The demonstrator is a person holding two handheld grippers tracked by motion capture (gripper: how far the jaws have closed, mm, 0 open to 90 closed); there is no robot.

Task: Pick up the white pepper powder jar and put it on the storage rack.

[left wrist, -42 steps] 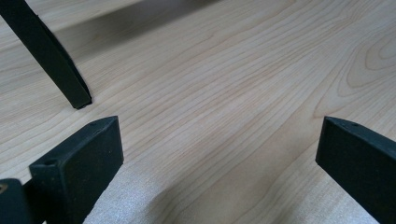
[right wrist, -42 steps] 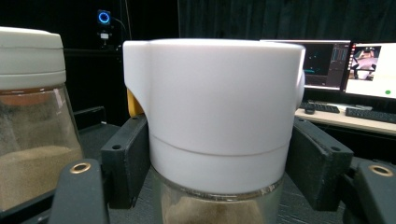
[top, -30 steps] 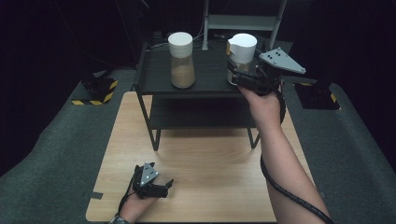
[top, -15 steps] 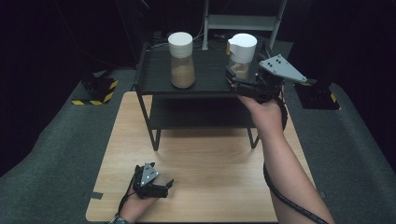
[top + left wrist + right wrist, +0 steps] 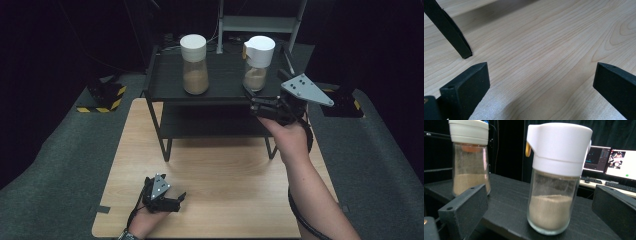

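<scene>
Your right tool (image 5: 256,102) has just been opening and now stands spread, level at the shelf's (image 5: 225,85) near right edge, nothing pinched. The right jar (image 5: 554,182) stands upright just beyond its tips, apart from them. Your forearm reaches far across the desk (image 5: 225,175). Your left tool (image 5: 175,200), also spread, rests low at the desk's near left.

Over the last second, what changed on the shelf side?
The right gripper let go of the right-hand jar: its jaws have just been opening and now stand wide and clear of the glass, and the hand drew back toward the person, off the shelf's front edge. The jar stays upright on the shelf. The other jar and the left gripper, open on the table, did not move.
</scene>
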